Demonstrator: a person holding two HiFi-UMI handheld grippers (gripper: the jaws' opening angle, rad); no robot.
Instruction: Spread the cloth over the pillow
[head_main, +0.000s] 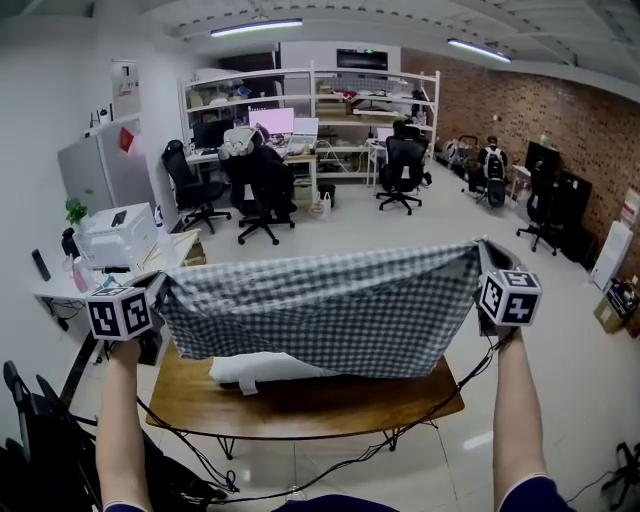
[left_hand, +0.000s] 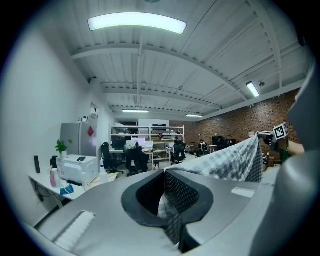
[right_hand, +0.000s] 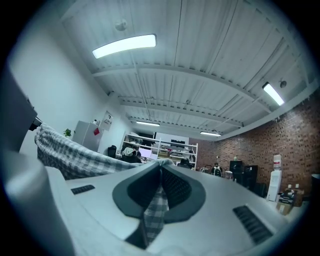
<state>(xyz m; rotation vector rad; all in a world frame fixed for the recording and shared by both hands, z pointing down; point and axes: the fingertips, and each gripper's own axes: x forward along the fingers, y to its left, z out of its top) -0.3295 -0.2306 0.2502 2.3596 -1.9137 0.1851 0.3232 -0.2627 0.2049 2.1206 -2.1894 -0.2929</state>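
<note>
A grey-and-white checked cloth (head_main: 325, 305) hangs stretched in the air between my two grippers, above the wooden table (head_main: 300, 405). My left gripper (head_main: 160, 288) is shut on the cloth's left corner (left_hand: 167, 212). The right gripper (head_main: 482, 262) is shut on the right corner (right_hand: 155, 210). Under the hanging cloth lies a white pillow (head_main: 262, 368) on the table; only its near left part shows, the rest is hidden by the cloth. In the left gripper view the cloth (left_hand: 235, 162) runs off to the right gripper at the far right.
A white desk (head_main: 95, 270) with a printer (head_main: 115, 235), bottles and a plant stands at the left. Black office chairs (head_main: 265, 195) and shelving (head_main: 320, 100) fill the room beyond. Black cables (head_main: 300, 470) hang below the table. A dark bag (head_main: 40, 440) sits at lower left.
</note>
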